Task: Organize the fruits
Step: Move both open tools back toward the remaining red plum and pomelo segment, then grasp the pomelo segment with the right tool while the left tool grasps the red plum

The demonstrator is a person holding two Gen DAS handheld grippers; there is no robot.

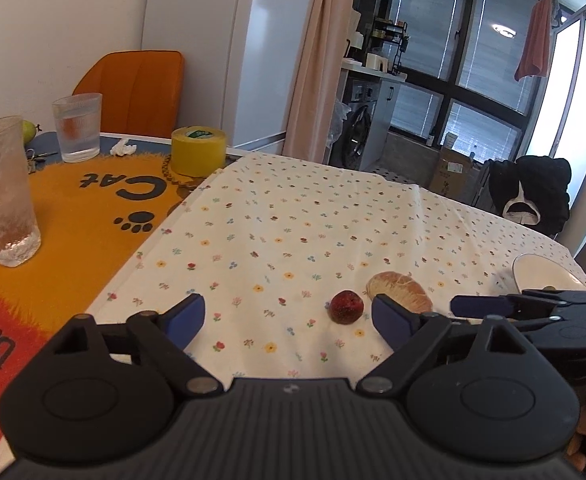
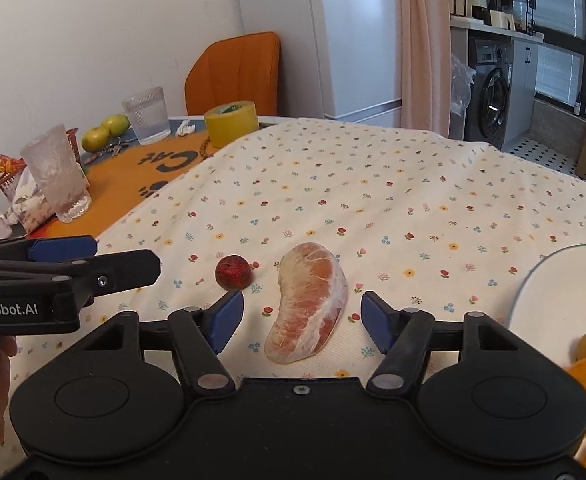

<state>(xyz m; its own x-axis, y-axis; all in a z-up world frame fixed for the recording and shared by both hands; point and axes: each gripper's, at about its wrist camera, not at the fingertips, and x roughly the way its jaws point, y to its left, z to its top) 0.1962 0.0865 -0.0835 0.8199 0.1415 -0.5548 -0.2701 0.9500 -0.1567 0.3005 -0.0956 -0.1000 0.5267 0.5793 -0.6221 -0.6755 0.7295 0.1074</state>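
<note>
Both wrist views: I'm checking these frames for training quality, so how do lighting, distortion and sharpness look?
Left wrist view: bright window at right is blown out, fisheye bends the fridge edges, dark corners; red fruit stays sharp. Right wrist view: even soft light, faint shadows, pomelo segment crisp between the open right gripper fingers.

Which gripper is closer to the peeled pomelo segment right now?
Right. The right gripper is open with the pomelo segment between its fingers. The left gripper is open off to the segment's left, nearer the small red fruit.
</note>
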